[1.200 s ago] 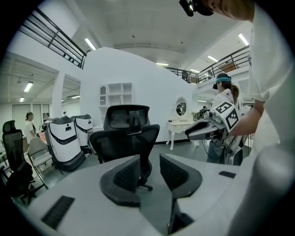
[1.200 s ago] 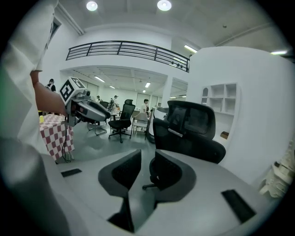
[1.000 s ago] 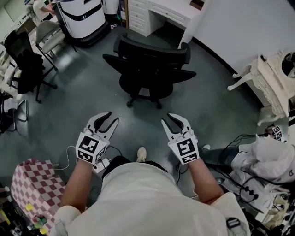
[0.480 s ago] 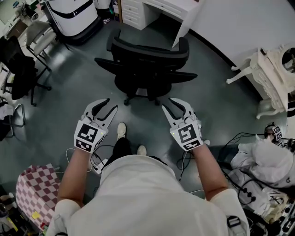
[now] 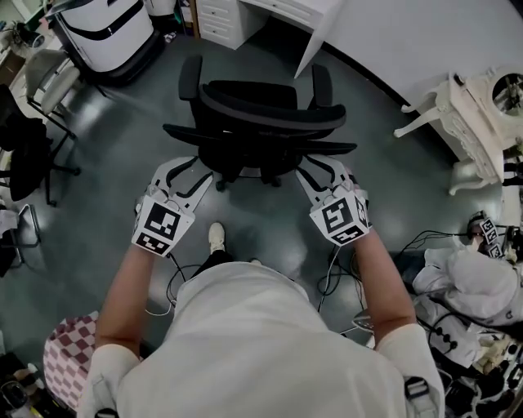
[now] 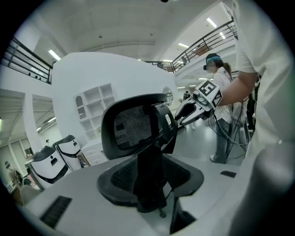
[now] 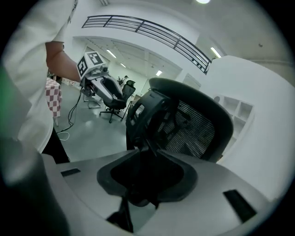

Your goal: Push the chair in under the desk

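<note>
Both pairs of jaws, having just been opening, stood wide and closed on nothing: the left gripper (image 5: 184,175) beside the black chair (image 5: 249,91), parked short of the desk (image 5: 286,6), the right gripper (image 5: 323,173) opposite, flanking its stiff backrest (image 5: 274,114), probably the best hold on something heavy yet free-rolling.

Ornate white table (image 5: 470,122), checkered cloth (image 5: 64,371)
</note>
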`<state>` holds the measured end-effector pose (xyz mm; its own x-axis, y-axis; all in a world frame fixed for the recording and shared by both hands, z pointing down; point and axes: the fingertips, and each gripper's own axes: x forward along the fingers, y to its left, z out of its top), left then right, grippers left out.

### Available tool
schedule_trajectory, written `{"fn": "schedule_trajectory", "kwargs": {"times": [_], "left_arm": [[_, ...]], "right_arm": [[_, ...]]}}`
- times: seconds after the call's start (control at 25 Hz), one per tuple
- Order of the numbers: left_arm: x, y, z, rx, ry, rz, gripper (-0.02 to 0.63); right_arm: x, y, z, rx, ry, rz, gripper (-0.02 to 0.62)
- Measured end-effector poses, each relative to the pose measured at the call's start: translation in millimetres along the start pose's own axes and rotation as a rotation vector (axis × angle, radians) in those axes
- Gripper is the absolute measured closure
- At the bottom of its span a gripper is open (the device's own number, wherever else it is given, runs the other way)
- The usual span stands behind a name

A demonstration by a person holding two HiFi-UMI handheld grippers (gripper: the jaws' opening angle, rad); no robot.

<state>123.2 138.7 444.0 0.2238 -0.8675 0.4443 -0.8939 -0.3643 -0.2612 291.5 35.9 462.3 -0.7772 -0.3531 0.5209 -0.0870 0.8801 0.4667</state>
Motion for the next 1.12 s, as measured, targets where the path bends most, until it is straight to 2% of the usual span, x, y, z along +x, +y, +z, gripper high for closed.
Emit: {"fn": "schedule_trajectory", "kwargs": {"times": [0.36, 0.48, 0.68, 0.8, 0.84, 1.12], "left_arm": [[46, 27, -10, 0.309, 0.088, -0.081, 0.417], [60, 29, -9, 0.382, 0.113, -0.122, 0.413], [82, 28, -17, 0.471, 0.161, -0.186, 0.411], [94, 31, -21, 0.515, 0.167, -0.203, 0.433], [96, 32, -22, 0.522, 0.164, -0.207, 0.453], [96, 36, -29, 0.523, 0.168, -0.258, 0.465]], "right_arm": [[40, -15, -13, -0.161, 0.111, 0.031, 0.499], [46, -16, -17, -0.216, 0.149, 0.06, 0.499], [53, -15, -27, -0.275, 0.186, 0.09, 0.499], [57, -16, -29, -0.272, 0.195, 0.097, 0.499], [58, -16, -29, -0.27, 0.196, 0.096, 0.499], [64, -14, -26, -0.263, 0.174, 0.092, 0.483]]}}
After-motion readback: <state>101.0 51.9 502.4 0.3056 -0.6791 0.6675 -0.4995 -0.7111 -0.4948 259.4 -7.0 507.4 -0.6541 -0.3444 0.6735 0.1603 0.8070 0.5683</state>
